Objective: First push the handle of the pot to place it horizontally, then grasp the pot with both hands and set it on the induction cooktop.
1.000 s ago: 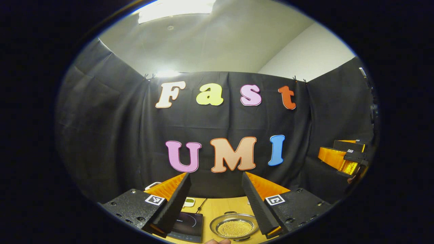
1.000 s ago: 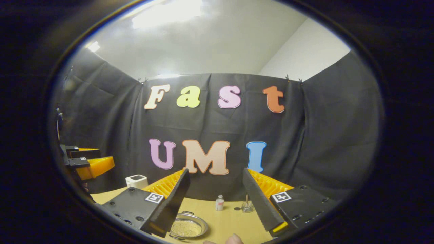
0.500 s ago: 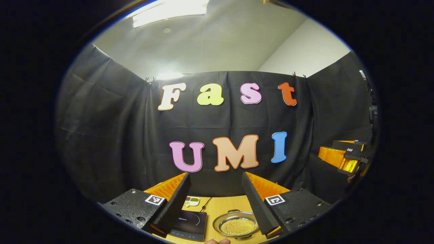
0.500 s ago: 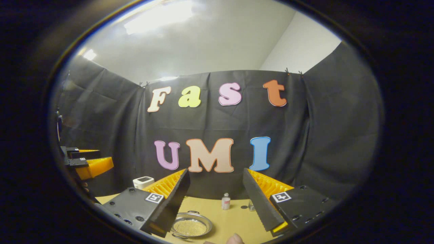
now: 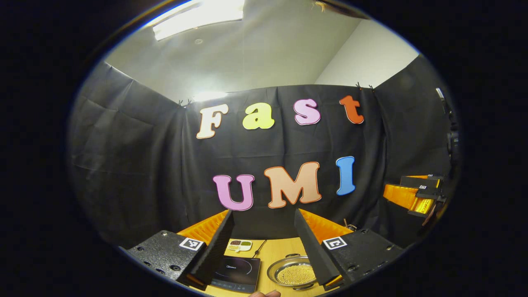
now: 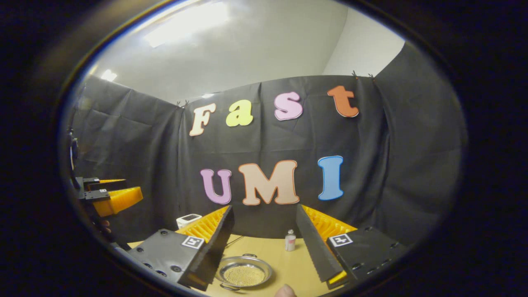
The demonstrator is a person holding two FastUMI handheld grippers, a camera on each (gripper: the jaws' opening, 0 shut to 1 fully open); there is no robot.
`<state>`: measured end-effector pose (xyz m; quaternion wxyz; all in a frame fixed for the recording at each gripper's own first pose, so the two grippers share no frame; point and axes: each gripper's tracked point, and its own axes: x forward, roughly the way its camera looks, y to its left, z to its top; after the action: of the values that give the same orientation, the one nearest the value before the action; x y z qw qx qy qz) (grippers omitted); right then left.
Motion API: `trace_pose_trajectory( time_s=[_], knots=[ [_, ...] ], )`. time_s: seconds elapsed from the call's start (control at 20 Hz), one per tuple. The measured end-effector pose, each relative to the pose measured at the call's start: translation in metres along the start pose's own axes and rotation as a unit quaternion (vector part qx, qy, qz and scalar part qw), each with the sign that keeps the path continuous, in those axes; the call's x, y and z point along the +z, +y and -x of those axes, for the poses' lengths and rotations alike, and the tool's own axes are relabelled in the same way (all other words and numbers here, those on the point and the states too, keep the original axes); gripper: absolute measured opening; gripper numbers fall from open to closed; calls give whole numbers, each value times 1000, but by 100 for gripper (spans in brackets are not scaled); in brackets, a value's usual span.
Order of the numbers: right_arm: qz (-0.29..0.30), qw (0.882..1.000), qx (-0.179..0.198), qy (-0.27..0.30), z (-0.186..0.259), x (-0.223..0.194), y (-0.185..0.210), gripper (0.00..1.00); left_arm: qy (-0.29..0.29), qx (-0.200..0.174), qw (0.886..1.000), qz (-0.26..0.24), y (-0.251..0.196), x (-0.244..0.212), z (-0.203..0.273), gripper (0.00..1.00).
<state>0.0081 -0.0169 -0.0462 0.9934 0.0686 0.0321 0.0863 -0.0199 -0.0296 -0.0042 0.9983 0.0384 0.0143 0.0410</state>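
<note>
We hold the left hand-held gripper [image 5: 264,247] up above the desk [image 5: 276,251], its two fingers spread apart with nothing between them. Below and between its fingertips in the left gripper view lies the pot [image 5: 293,274], a shallow metal pan filled with small yellow beads, resting on the desk. Just to the left of the pot sits the dark induction cooktop [image 5: 237,269], close beside it but not under it. Beyond the cooktop lies a small white dish [image 5: 240,245] with coloured compartments.

Our right hand-held gripper [image 6: 266,247] is likewise held apart and empty. In the right gripper view the pot [image 6: 244,273] lies below, closer to the gripper's left finger, with small loop handles at its rim. A small white bottle [image 6: 290,241] stands farther back, near the right finger, and a white box [image 6: 188,220] sits beyond the left finger.
</note>
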Motion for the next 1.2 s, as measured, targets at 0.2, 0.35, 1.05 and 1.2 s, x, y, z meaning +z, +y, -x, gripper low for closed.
trace_pose_trajectory(
  time_s=[0.2, 0.35, 1.05, 1.2],
  knots=[
    [0, 1000, 6, 21, -14, -16, 28, 76, 18, -2, 1000, 6, 24, -20, -3, 88],
    [2, 1000, -4, 26, -28, -21, 46, 65, 26, 6, 1000, 8, 51, -29, -6, 89],
    [5, 994, -23, 107, -64, -97, 114, 3, 47, -36, 997, 41, 112, -81, -25, 88],
    [-14, 987, 28, 160, -73, -139, 136, 0, 61, -15, 997, 47, 125, -94, -31, 89]
  ],
)
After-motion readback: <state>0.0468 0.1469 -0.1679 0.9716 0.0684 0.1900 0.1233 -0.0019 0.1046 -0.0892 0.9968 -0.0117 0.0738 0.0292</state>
